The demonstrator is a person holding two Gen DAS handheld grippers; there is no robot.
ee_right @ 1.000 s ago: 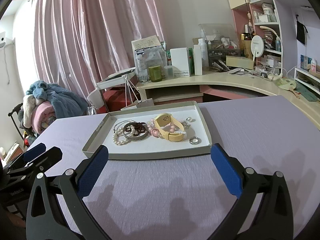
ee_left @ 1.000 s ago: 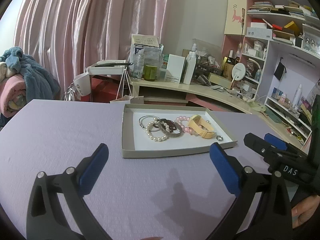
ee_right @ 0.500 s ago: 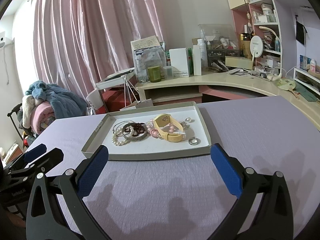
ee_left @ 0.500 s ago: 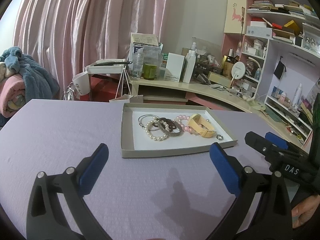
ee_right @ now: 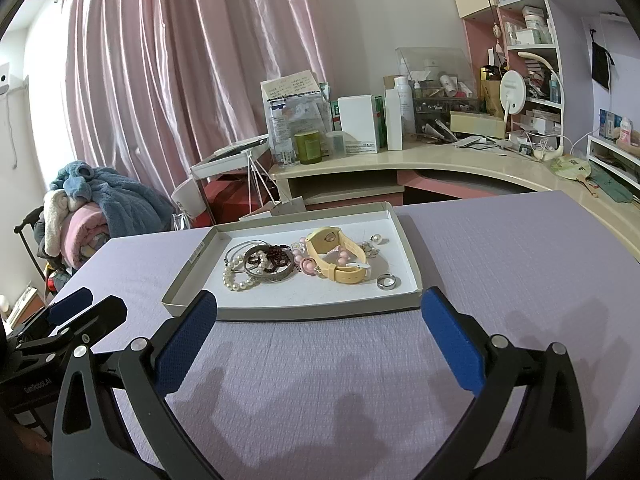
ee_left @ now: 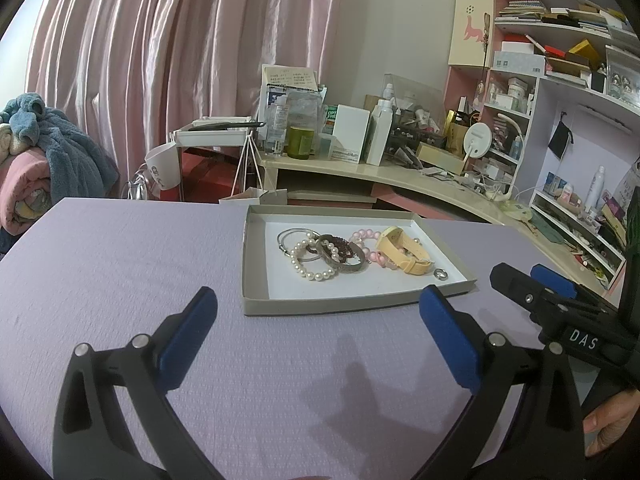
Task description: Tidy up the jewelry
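Note:
A shallow grey tray (ee_left: 256,304) (ee_right: 188,280) lies on the lilac table. In it lie a pearl bracelet (ee_left: 310,272) (ee_right: 236,282), a dark bangle (ee_left: 340,254) (ee_right: 268,264), thin silver bangles (ee_left: 290,236), pink beads (ee_left: 366,236) (ee_right: 306,264), a yellow watch (ee_left: 404,250) (ee_right: 336,252) and a silver ring (ee_left: 441,275) (ee_right: 386,281). My left gripper (ee_left: 316,312) is open and empty, short of the tray's near wall. My right gripper (ee_right: 318,312) is open and empty at the near wall. It also shows in the left wrist view (ee_left: 536,284).
A curved cream desk (ee_right: 460,164) crowded with bottles and boxes stands behind the table. Pink shelves (ee_left: 560,100) fill the right. Blankets (ee_right: 92,208) are piled at the left, before a pink curtain (ee_left: 160,60). A white side stand (ee_left: 216,132) stands nearby.
Both grippers have drifted slightly; the tray sits a little nearer in the right wrist view. Both stay open and empty. The jewelry has not moved.

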